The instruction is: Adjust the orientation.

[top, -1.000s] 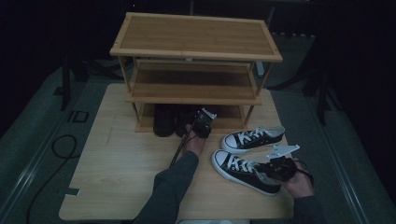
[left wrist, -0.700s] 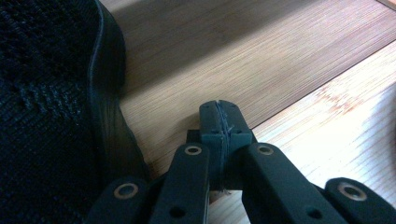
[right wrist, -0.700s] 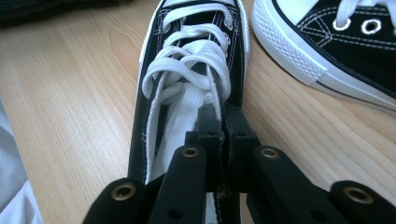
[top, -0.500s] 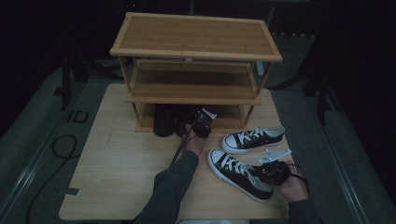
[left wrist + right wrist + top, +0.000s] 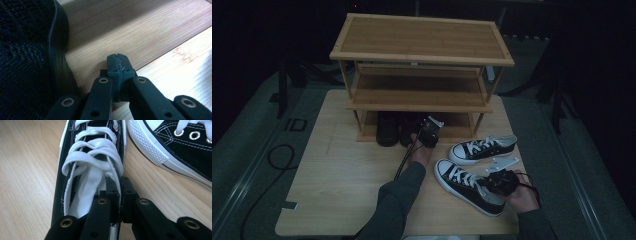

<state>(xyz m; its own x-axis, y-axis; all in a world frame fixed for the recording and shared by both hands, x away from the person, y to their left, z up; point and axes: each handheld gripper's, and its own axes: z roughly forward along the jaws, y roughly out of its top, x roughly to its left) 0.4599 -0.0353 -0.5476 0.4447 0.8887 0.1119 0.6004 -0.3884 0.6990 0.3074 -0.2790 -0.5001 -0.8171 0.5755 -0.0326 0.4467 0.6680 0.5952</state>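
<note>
High view, left to right: black shoes (image 5: 389,129) already on the rack's bottom shelf (image 5: 452,131), just left of the empty, closed left tool (image 5: 430,134). Right tool (image 5: 498,183) clamps the near sneaker (image 5: 464,185) at its collar, on the surface; the second sneaker (image 5: 482,148) beyond also awaits shelving.

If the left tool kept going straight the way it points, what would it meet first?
Probably nothing soon: the shut left tool points along the bare bottom shelf, with the dark shoe off to one side. Depth beyond is unclear.

Two black-white sneakers (image 5: 468,186), two dark shoes (image 5: 388,129), one three-tier rack (image 5: 422,40), two tools (image 5: 430,134)
</note>
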